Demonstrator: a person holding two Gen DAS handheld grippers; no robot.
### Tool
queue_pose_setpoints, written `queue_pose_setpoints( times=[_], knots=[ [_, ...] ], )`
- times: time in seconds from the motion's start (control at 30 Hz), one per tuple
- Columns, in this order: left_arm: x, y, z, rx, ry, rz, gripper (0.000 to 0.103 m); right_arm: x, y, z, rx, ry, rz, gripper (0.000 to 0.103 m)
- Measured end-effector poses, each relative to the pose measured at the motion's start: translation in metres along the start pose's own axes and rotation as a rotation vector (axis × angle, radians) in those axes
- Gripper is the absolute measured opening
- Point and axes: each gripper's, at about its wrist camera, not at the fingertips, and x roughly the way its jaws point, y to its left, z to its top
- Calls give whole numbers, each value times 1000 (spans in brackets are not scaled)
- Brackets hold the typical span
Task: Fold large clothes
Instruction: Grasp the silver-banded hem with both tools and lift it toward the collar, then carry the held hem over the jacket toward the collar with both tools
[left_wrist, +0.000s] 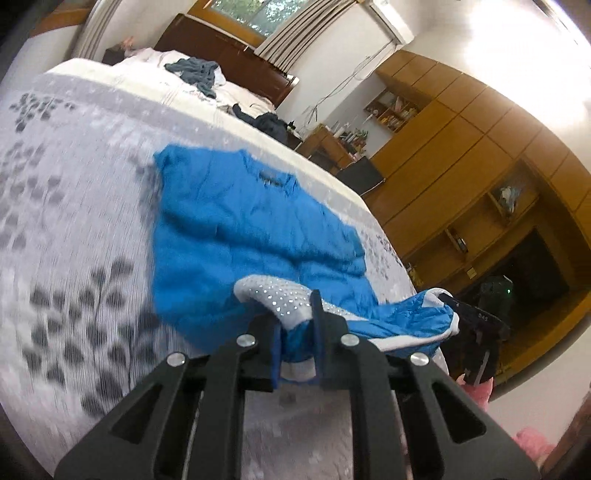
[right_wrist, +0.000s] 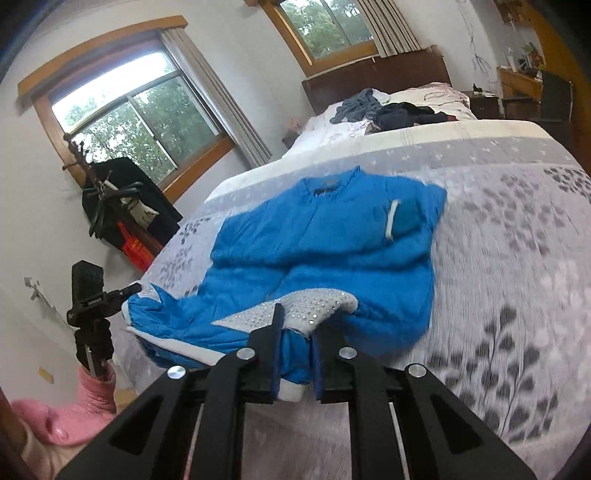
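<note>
Between left gripper (left_wrist: 295, 310) jaws, pinched tight: hem of blue jacket (left_wrist: 236, 229). Right gripper (right_wrist: 297, 325) likewise clamps hem; rest lies ahead on bedspread (right_wrist: 498, 266).

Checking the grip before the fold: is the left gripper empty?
No, the left gripper is shut on the hem of the blue garment.

The right gripper (right_wrist: 297, 334) has its jaws clamped on the hem of a blue jacket (right_wrist: 332, 243) (white studded trim showing), which lies spread on the bed (right_wrist: 517, 258); the left gripper (right_wrist: 129, 290) grips another corner.
</note>
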Motion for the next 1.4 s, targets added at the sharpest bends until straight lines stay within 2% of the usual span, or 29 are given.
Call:
queue_pose_setpoints(
  times=[0.23,0.43,0.67,0.87,1.0,1.07,1.17,1.23,1.3,1.33,1.4],
  knots=[
    [29,16,60,3,-14,24,12,43,-26,64,54,31,-5,12],
    [77,40,101,-21,14,72,12,97,-57,104,116,90,-32,12],
    [136,86,132,-108,109,113,12,150,-94,125,196,164,-64,12],
    [163,118,138,-183,151,105,13,181,-119,129,237,206,-96,13],
    [164,127,138,-194,159,81,15,187,-125,129,244,213,-92,14],
    [157,128,138,-205,165,65,17,183,-125,128,253,204,-65,20],
    [140,131,135,-232,161,11,22,168,-127,125,270,184,-12,26],
    [129,133,133,-250,151,-25,28,159,-128,121,282,177,19,28],
    [110,131,131,-223,113,13,40,150,-130,116,289,182,38,32],
    [98,131,130,-195,92,36,42,147,-131,115,290,182,43,35],
    [84,130,127,-164,76,51,42,136,-131,111,275,161,24,50]
  ],
)
